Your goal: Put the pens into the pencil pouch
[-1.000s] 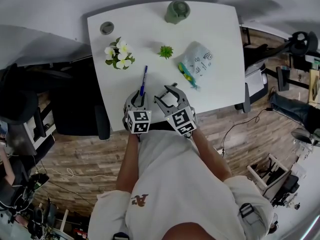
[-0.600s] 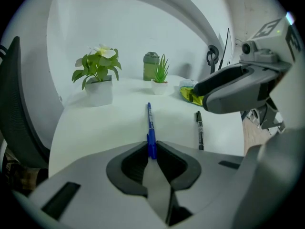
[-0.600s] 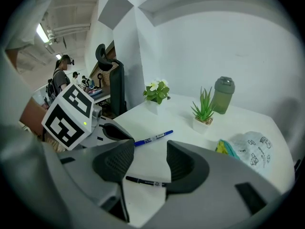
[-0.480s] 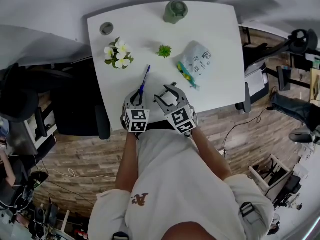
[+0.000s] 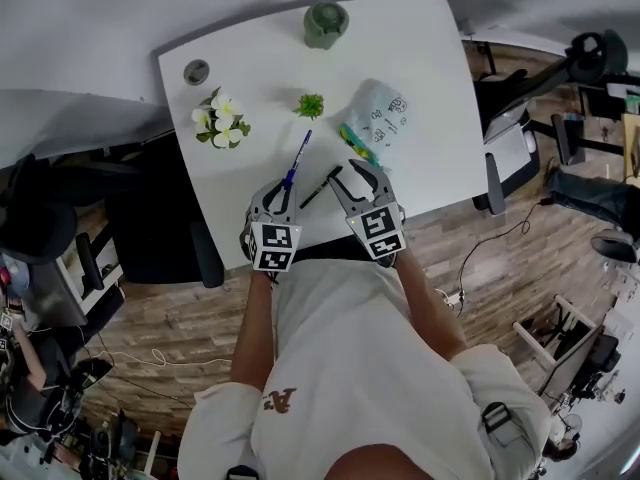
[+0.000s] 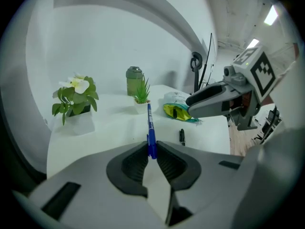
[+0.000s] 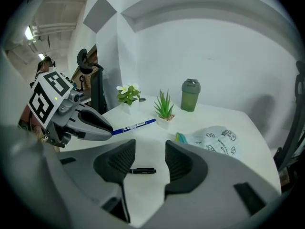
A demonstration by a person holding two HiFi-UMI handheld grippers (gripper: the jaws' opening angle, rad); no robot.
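My left gripper [image 5: 283, 187] is shut on the near end of a blue pen [image 5: 299, 158]. It holds the blue pen [image 6: 150, 126] off the white table [image 5: 250, 88], pointing away from me. A black pen [image 5: 320, 186] lies flat on the table between the two grippers. My right gripper [image 5: 357, 173] hangs over it with its jaws closing, and nothing is pressed between them. In the right gripper view the black pen [image 7: 141, 171] shows on the table below the gap. The pale printed pouch [image 5: 387, 116] with a yellow-green end lies just beyond the right gripper.
A potted plant with white flowers [image 5: 217, 120] stands at the table's left. A small green plant [image 5: 309, 105] and a green cup [image 5: 325, 23] stand further back. A grey round cap [image 5: 197, 71] sits in the far left corner. Chairs flank the table.
The left gripper has closed on the blue pen and lifted it, its tip now swung right. The right gripper has moved right, so the black pen lies uncovered beside it.
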